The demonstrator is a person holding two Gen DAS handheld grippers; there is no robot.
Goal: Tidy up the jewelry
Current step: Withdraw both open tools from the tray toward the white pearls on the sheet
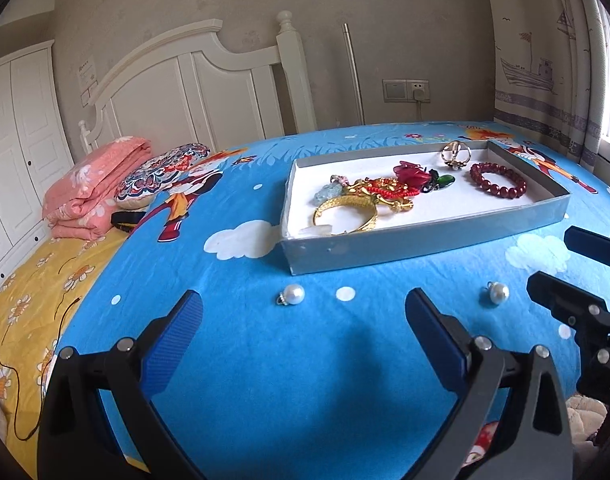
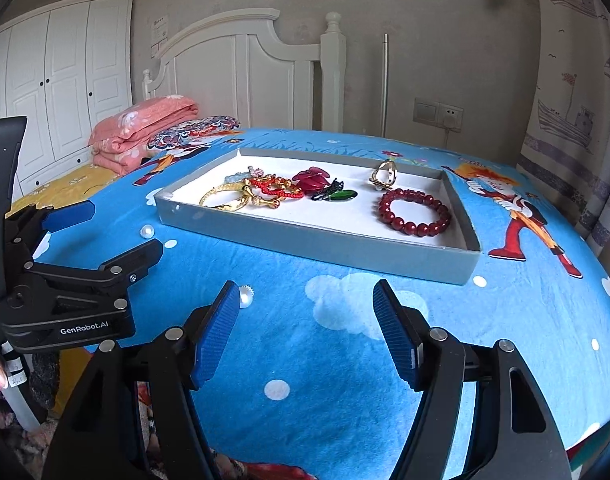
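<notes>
A grey tray (image 1: 425, 242) (image 2: 305, 242) lies on the blue bedspread and holds a gold bangle (image 1: 345, 214) (image 2: 221, 198), a red bead bracelet (image 1: 498, 180) (image 2: 415, 212), red cord pieces, a red flower clip and a ring (image 1: 456, 154) (image 2: 384, 175). Two pearl earrings lie loose in front of the tray: one (image 1: 293, 294) (image 2: 147, 231) just ahead of my open, empty left gripper (image 1: 303, 306), the other (image 1: 497, 293) (image 2: 247, 297) beside the left fingertip of my open, empty right gripper (image 2: 307, 302).
A folded pink quilt (image 1: 93, 188) and patterned pillow (image 1: 161, 176) lie at the bed's head by the white headboard (image 1: 193, 80). A curtain (image 1: 553, 60) hangs at the right. The bed's edge runs close behind both grippers.
</notes>
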